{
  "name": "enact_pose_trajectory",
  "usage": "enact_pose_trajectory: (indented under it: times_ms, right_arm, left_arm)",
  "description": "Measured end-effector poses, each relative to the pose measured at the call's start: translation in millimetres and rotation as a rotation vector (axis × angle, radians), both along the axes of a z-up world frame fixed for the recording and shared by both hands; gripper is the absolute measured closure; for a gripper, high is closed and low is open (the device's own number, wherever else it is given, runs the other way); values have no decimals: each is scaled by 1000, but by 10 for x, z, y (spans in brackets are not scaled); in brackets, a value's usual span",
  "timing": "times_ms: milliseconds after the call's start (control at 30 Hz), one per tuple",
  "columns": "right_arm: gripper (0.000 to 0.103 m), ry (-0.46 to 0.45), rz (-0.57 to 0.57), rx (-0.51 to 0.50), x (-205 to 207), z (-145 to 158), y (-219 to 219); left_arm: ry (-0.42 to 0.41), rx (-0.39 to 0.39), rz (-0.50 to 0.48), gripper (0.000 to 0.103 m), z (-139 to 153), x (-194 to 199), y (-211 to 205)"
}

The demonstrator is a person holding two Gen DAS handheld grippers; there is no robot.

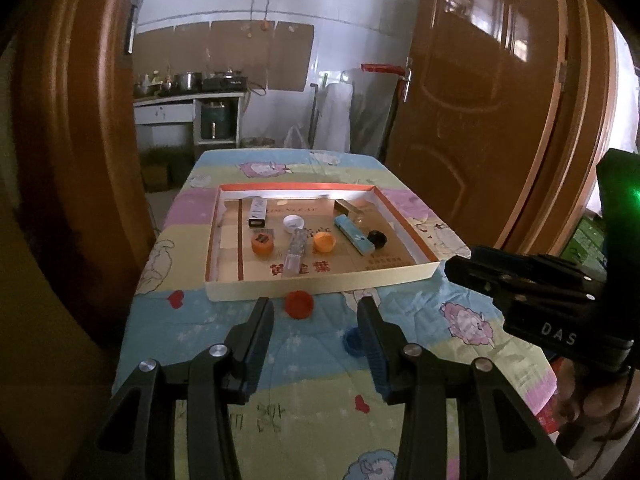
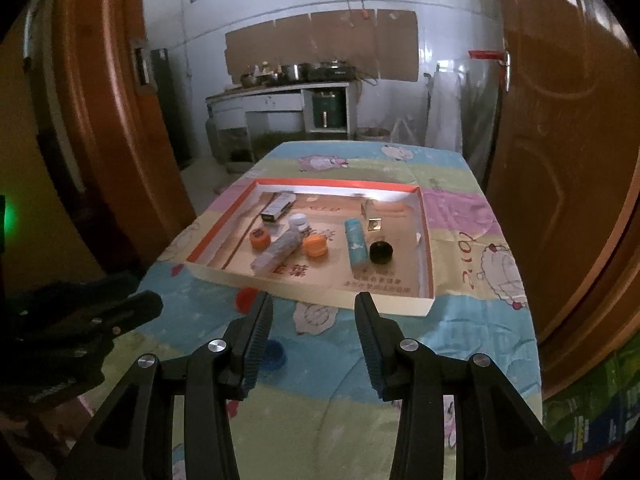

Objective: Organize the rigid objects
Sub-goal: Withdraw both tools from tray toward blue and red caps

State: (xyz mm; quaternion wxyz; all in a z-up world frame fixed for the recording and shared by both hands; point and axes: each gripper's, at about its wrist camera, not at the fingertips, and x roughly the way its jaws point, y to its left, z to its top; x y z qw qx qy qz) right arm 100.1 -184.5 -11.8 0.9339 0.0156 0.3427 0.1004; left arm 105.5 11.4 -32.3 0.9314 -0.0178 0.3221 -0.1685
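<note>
A shallow cardboard tray (image 1: 320,283) (image 2: 400,304) with an orange rim lies on the cartoon-print table. Inside it are two orange caps (image 1: 263,245) (image 1: 324,241), a white cap (image 1: 293,223), a clear tube (image 1: 295,251), a light blue box (image 1: 352,234), a black cap (image 1: 377,239) and a dark box (image 1: 257,211). A red cap (image 1: 298,304) (image 2: 245,299) and a blue cap (image 1: 352,339) (image 2: 273,354) rest on the cloth in front of the tray. My left gripper (image 1: 316,312) is open and empty above the cloth. My right gripper (image 2: 314,306) is open and empty too.
Brown wooden doors (image 1: 480,100) flank the table on both sides. A kitchen counter (image 1: 188,98) with pots stands at the back wall. The right gripper's body (image 1: 540,300) shows at the right of the left wrist view, and the left gripper's body (image 2: 72,328) at the left of the right wrist view.
</note>
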Motion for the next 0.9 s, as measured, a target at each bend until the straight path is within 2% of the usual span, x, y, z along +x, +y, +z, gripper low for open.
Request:
enact_pose_trajectory:
  times_ms: [200,367,667,900]
  right_arm:
    - [59,-7,11,-8,-233,31,79]
    - [59,-5,23,-15,-363,-12,170]
    - [59,87,74,-34,-244,-496,495]
    - [59,137,70,-50,37,-850,592]
  left_arm:
    - [-45,-42,54,60,25,-240,140]
    - [-47,-65,90,60,-25,-339,242]
    - [-8,-70,112,60,-283,-288,317]
    - [27,-58,102,60,-452,-101,294]
